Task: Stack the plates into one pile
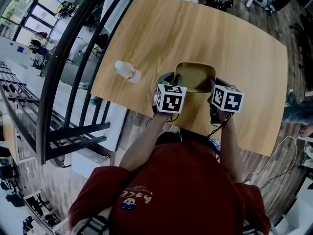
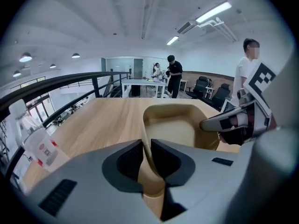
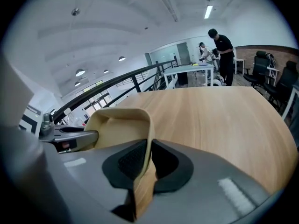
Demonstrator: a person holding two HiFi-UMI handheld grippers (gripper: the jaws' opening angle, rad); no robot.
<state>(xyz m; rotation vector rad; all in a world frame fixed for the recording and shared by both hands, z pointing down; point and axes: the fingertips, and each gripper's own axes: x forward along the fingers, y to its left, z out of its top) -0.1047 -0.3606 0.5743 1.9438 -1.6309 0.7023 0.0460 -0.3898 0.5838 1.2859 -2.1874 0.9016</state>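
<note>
A tan, square-ish plate with rounded corners and a raised rim (image 1: 194, 76) is held over the near part of the wooden table (image 1: 220, 33), one gripper on each side. My left gripper (image 1: 172, 78) is shut on its left rim, which runs between the dark pads (image 2: 130, 160) in the left gripper view. My right gripper (image 1: 215, 83) is shut on the opposite rim, pinched between its pads (image 3: 166, 160). The left gripper view shows the plate (image 2: 170, 127) with the right gripper (image 2: 223, 123) across it. The right gripper view shows the plate (image 3: 114, 132) and the left gripper (image 3: 70, 138). I see no other plate.
A clear plastic bottle (image 1: 128, 71) lies on the table left of the plate, also in the left gripper view (image 2: 39, 146). A black railing (image 1: 73, 58) runs past the table's left edge. People (image 2: 175, 76) stand by a desk far behind, with office chairs nearby.
</note>
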